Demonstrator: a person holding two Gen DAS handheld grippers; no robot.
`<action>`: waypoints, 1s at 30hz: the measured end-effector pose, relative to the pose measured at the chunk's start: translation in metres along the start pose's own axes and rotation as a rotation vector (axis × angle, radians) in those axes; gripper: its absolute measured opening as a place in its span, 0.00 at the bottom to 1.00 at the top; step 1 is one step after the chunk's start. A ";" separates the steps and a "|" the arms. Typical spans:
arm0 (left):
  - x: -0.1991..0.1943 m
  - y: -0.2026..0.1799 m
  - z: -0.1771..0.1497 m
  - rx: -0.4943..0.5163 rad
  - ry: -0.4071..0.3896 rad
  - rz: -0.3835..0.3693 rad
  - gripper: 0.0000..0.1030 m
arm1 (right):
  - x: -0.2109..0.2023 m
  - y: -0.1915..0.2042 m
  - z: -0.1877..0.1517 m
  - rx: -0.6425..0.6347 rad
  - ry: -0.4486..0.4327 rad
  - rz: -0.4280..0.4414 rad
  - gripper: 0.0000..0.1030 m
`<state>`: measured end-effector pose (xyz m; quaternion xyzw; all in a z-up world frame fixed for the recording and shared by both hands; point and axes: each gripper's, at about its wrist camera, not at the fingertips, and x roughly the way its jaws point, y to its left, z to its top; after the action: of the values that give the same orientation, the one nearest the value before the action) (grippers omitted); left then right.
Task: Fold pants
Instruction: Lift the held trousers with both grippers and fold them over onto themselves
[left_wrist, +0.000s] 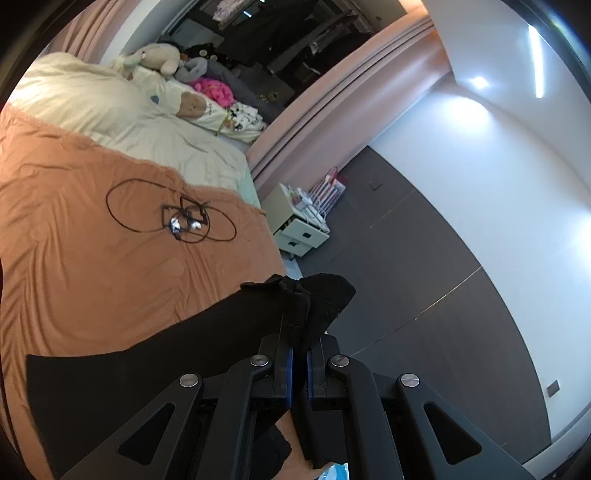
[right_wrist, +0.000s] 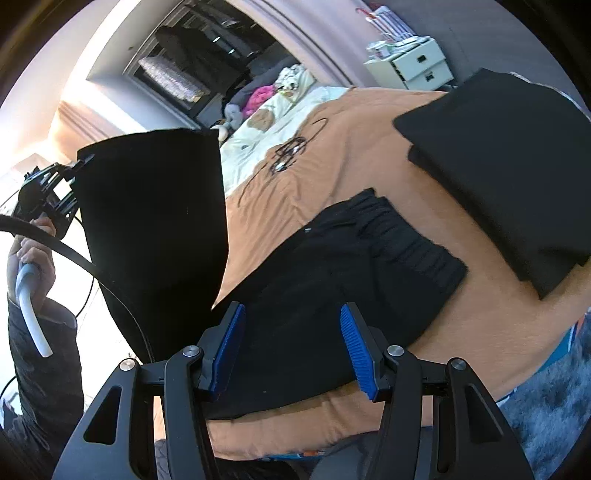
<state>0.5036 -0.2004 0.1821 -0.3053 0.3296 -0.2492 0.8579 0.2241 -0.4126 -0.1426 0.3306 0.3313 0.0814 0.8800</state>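
Fabric of the black soft pants (right_wrist: 332, 280) lies on the orange bedspread (right_wrist: 369, 155). The left gripper (left_wrist: 299, 354), closed on the leg end, lifts it at nine o'clock to fold it over. The right gripper (right_wrist: 293, 350) hovers open and empty above the waistband.

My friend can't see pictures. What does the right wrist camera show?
The open right gripper hovers over black pants on an orange blanket. The left gripper lifts one pant leg, and a folded black stack lies nearby.
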 end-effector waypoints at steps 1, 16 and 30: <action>0.007 0.002 -0.003 -0.008 0.004 0.001 0.04 | -0.002 -0.002 0.001 0.006 0.000 -0.003 0.50; 0.141 0.015 -0.099 -0.085 0.266 -0.045 0.04 | -0.027 -0.013 0.011 0.055 0.013 -0.043 0.50; 0.168 -0.004 -0.208 0.022 0.570 -0.081 0.08 | -0.064 -0.030 0.037 0.093 -0.001 -0.044 0.50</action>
<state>0.4637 -0.3838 -0.0087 -0.2267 0.5423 -0.3625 0.7233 0.1967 -0.4780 -0.1068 0.3639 0.3416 0.0464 0.8653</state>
